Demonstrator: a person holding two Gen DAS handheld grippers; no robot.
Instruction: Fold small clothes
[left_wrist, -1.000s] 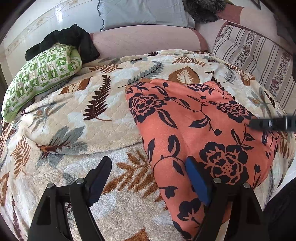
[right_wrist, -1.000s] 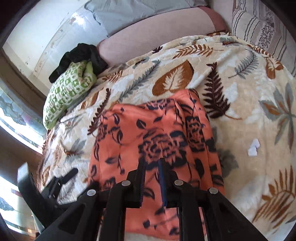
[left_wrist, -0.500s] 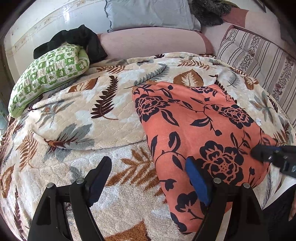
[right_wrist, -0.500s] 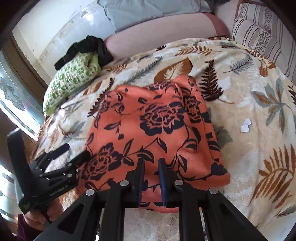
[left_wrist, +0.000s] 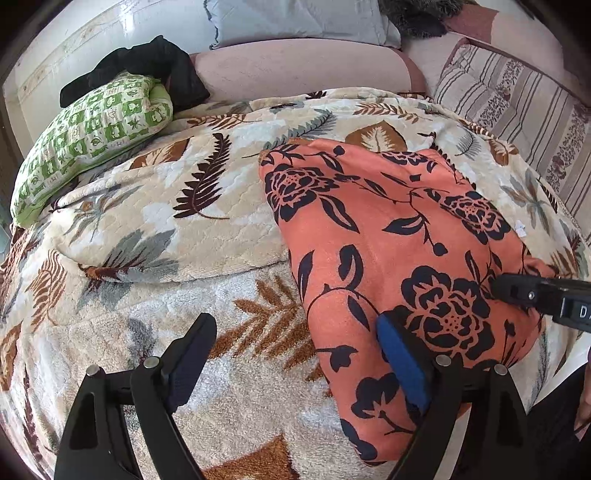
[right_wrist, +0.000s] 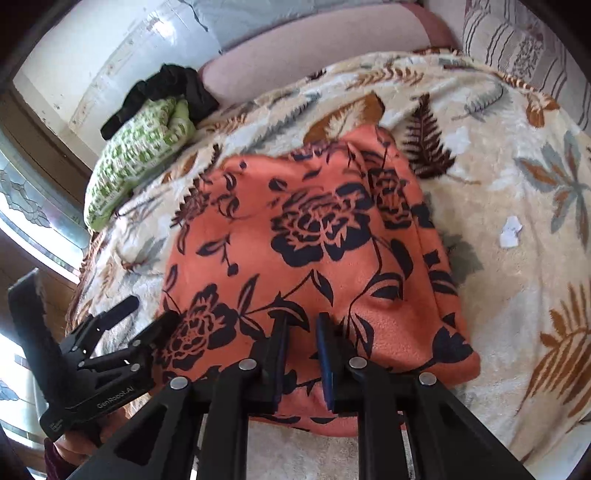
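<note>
While orange floral garment (left_wrist: 388, 236) lies folded, left hand-held gripper (left_wrist: 295, 354) gapes wide beside it

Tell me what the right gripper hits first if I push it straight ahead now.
Most likely the orange floral garment: the right gripper points at its near part, jaws narrowly apart with fabric showing between them. Depth is unclear, so contact may already be close. The leaf-print blanket lies beneath.

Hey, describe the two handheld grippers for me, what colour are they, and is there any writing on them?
Both are matte black plastic with triangular cut-out frames and round silver pins. The left gripper has two fingers lined with dark blue pads; the right gripper has the same blue lining. Seen from the right wrist camera, the left gripper's body carries white lettering that seems to read "GenRobot.AI". No cables show.
</note>
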